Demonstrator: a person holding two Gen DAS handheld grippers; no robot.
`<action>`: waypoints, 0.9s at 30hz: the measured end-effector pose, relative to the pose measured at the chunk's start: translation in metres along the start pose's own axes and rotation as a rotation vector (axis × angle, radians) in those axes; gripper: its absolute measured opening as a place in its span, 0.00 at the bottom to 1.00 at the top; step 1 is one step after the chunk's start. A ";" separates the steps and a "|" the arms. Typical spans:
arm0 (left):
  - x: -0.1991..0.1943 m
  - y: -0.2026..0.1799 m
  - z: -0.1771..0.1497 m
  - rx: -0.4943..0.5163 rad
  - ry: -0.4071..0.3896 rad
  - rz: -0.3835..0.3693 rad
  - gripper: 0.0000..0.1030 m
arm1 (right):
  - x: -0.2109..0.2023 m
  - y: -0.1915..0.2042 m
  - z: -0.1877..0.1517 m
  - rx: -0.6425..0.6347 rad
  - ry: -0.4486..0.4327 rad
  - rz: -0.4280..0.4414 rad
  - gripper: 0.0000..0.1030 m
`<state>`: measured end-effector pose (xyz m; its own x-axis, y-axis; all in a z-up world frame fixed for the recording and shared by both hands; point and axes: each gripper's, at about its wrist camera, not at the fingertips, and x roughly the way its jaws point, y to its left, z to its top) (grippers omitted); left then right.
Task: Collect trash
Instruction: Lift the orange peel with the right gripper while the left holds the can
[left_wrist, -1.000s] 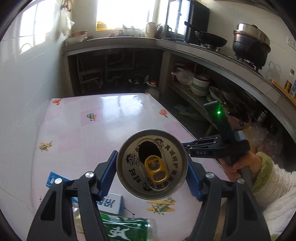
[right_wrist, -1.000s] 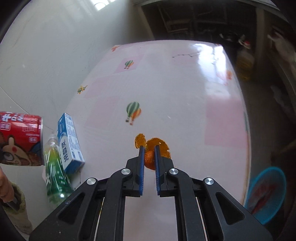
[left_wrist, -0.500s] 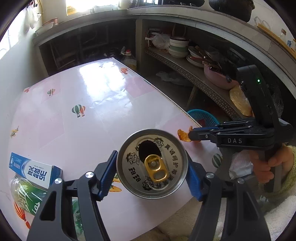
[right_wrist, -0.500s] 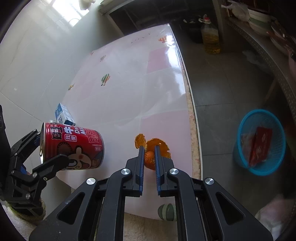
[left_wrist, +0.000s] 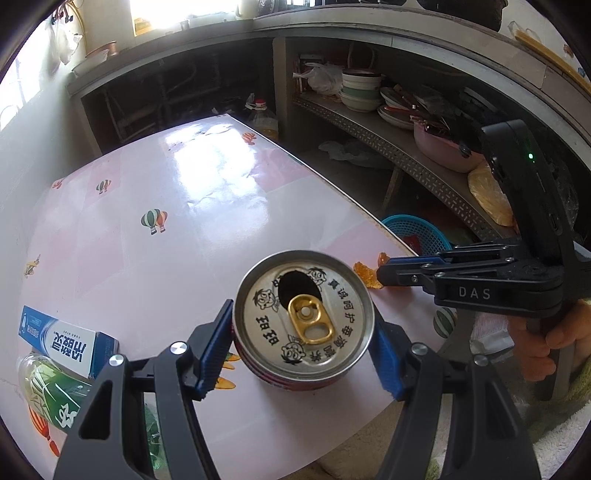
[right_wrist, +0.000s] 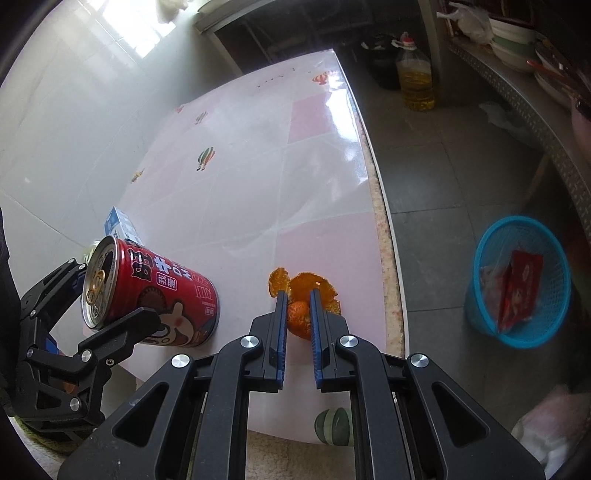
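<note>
Ribbed blue fingers (left_wrist: 216, 347) around cylindrical can (left_wrist: 304, 314)

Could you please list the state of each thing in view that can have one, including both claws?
Red can: opened, tilted, gripped by its sides.
Left claw: shut on the red can.
Orange peel: clamped between the pads, above the table.
Right claw: shut on the orange peel.
Blue basket: upright on the floor, holding a red packet.
Toothpaste box: lying flat on the table.
Green bottle: lying on its side.
</note>
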<state>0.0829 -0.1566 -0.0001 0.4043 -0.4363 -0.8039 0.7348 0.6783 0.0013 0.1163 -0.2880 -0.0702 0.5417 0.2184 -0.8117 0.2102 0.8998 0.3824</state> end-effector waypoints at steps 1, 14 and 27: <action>0.000 0.000 0.000 -0.003 0.000 0.002 0.64 | 0.000 0.000 -0.001 0.000 0.000 0.003 0.10; -0.002 0.002 0.000 -0.023 -0.003 0.014 0.63 | -0.009 -0.009 -0.004 0.011 -0.009 0.026 0.10; -0.009 0.004 0.001 -0.043 -0.013 0.007 0.63 | -0.018 -0.013 -0.002 0.003 -0.019 0.024 0.10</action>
<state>0.0828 -0.1501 0.0077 0.4168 -0.4385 -0.7963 0.7079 0.7061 -0.0183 0.1019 -0.3030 -0.0613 0.5624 0.2324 -0.7935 0.1998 0.8930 0.4032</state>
